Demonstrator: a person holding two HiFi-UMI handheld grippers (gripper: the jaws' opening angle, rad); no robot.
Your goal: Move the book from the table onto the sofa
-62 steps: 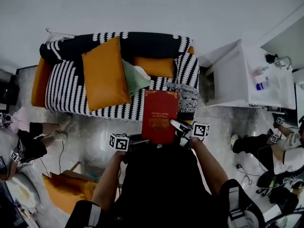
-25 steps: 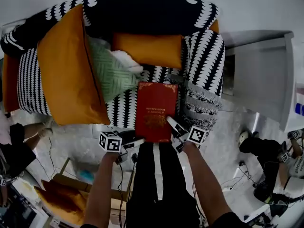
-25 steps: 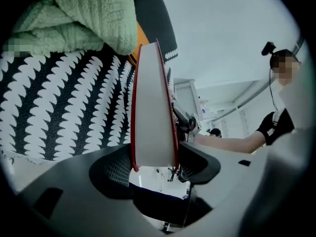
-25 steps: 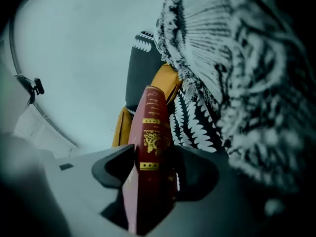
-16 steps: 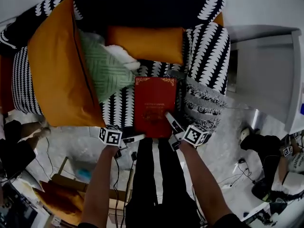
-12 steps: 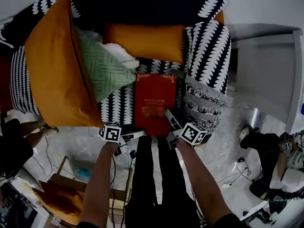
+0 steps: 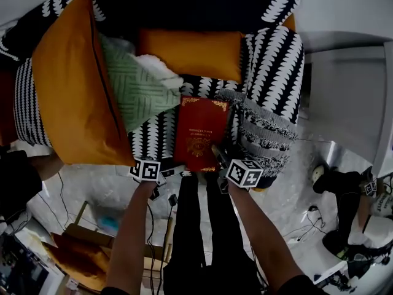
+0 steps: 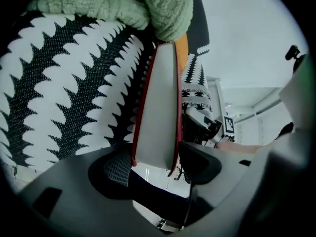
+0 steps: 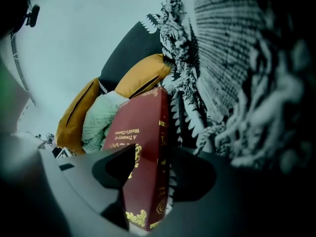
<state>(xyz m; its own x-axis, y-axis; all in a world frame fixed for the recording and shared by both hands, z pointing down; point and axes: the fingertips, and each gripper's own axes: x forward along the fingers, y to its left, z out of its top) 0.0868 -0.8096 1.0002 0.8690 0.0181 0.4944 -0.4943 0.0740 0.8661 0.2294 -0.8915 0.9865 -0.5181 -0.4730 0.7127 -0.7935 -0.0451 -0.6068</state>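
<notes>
The red book point(image 7: 201, 131) with gold print lies flat over the seat of the black-and-white patterned sofa point(image 7: 152, 137), between the green cushion point(image 7: 138, 85) and a fringed throw point(image 7: 264, 128). Both grippers hold its near edge. My left gripper point(image 7: 178, 171) is shut on the near left corner; in the left gripper view the page edge point(image 8: 157, 107) stands between the pads point(image 8: 116, 167). My right gripper point(image 7: 218, 158) is shut on the near right corner, one jaw over the cover point(image 9: 143, 147), and its jaws have just tightened slightly. I cannot tell whether the book touches the seat.
A large orange cushion point(image 7: 67, 85) leans at the sofa's left and a smaller one point(image 7: 187, 51) lies against the back. A white cabinet point(image 7: 350, 97) stands right of the sofa. A person point(image 7: 344, 186) sits on the floor at the right. Cables trail below my arms.
Both grippers have sunk with the book, bringing it down close to the sofa seat. The right gripper has rolled a little around the corner it holds.
</notes>
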